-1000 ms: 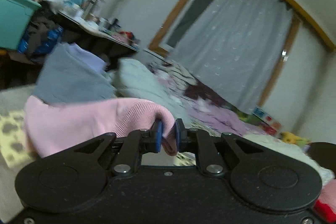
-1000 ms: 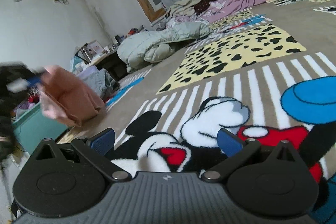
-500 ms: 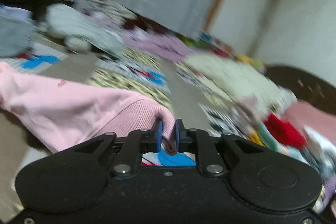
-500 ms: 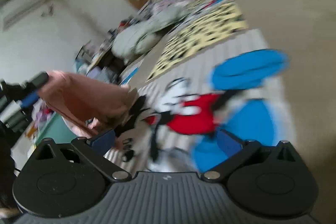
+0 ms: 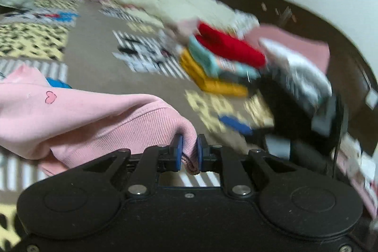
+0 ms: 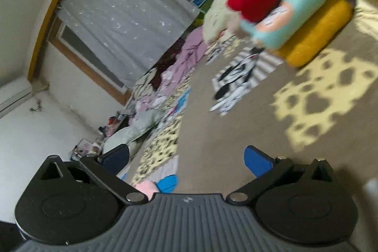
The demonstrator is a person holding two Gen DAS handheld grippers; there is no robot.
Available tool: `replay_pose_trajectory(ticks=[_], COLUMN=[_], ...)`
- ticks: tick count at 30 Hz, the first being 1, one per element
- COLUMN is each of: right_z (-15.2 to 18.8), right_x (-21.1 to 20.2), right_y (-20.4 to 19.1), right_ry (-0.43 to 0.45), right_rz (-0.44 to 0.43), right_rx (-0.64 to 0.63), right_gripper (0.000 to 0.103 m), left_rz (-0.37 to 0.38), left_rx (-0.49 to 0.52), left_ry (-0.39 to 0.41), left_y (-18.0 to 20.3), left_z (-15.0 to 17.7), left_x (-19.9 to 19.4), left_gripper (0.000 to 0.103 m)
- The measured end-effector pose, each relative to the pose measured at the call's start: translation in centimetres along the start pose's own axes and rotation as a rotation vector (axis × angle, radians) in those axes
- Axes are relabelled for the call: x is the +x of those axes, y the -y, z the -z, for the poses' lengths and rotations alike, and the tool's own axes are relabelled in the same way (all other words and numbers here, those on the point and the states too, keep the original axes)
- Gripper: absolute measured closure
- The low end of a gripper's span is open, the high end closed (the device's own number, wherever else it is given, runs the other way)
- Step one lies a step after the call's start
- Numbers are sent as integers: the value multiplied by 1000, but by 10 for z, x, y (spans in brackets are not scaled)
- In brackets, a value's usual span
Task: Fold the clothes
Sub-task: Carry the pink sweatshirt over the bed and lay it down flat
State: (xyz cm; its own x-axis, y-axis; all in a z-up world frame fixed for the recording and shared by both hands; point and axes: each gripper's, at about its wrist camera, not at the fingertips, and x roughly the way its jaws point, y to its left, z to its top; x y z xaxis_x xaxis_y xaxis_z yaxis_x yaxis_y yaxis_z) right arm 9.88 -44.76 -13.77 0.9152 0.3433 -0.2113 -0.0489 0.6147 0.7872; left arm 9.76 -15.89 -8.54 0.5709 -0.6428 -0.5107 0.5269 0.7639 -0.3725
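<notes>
My left gripper (image 5: 189,152) is shut on the ribbed hem of a pink sweatshirt (image 5: 78,119) with a small heart print. The sweatshirt hangs off to the left above the patterned carpet (image 5: 99,63). My right gripper (image 6: 186,157) is open and empty above the carpet (image 6: 226,124). A small bit of the pink sweatshirt (image 6: 145,188) shows at the right wrist view's lower edge. A stack of folded clothes, red, teal and yellow (image 5: 219,63), lies on the carpet ahead; it also shows in the right wrist view (image 6: 290,6).
A cream blanket (image 5: 174,4) lies behind the stack. Dark furniture with white and pink laundry (image 5: 297,67) stands at the right. A curtained window (image 6: 122,15) and piles of bedding (image 6: 165,86) line the far wall.
Both grippers have swung right, from the window side toward the folded stack. The left still holds the pink sweatshirt. The right stays open.
</notes>
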Motion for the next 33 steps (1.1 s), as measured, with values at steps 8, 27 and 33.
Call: replay_pose_trajectory(ticks=[8, 27, 33], right_z=[3, 39, 37], right_x=[3, 27, 35], right_y=[2, -57, -74], right_ry=[-40, -209, -231], right_rz=[-34, -63, -32], right_rx=[-10, -214, -261], right_gripper=[0, 1, 5], left_rz=[-27, -380, -482], left_rx=[-30, -285, -209], left_ry=[-37, 304, 249], left_y=[-2, -160, -220], left_z=[19, -18, -34], left_x=[3, -152, -148], left_gripper=[49, 40, 40])
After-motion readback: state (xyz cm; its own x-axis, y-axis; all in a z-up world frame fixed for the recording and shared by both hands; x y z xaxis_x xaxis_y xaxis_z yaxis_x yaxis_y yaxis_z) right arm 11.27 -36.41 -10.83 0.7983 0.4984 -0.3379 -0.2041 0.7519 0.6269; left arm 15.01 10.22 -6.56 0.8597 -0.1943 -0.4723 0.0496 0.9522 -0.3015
